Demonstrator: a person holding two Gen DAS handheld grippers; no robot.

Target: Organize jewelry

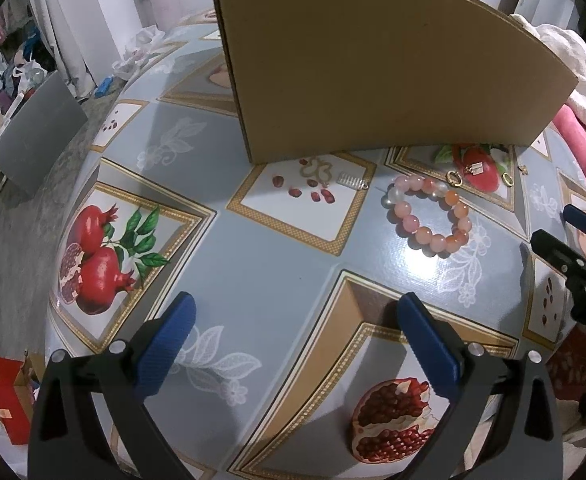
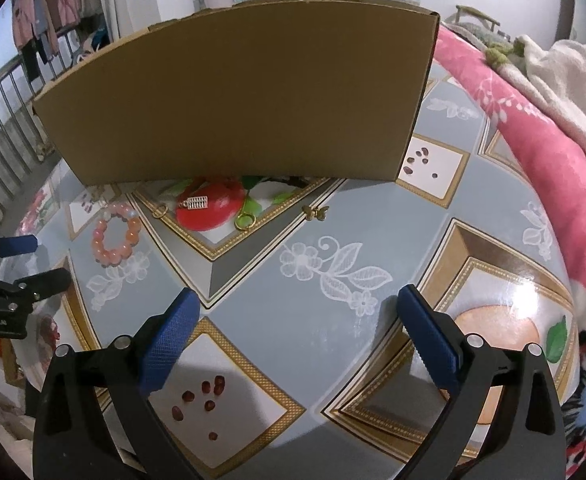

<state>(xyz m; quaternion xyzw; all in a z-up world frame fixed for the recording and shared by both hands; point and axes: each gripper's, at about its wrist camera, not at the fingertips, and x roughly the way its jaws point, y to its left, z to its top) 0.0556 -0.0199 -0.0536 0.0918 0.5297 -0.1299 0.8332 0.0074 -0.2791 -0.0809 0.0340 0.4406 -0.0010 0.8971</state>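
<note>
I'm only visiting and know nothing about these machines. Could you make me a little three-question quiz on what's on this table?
1. True or false: the pink bead bracelet lies inside the cardboard box.
2. Which is holding jewelry: A) left gripper B) right gripper C) neither?
3. Fill in: the gold ring lies on a printed red ____.

Key: 1 false, it lies on the table before the box; 2 C, both open; 3 pomegranate.

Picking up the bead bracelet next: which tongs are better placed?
Left, probably. The bracelet lies just ahead of the open left tongs; from the right tongs it sits far off to the side.
</note>
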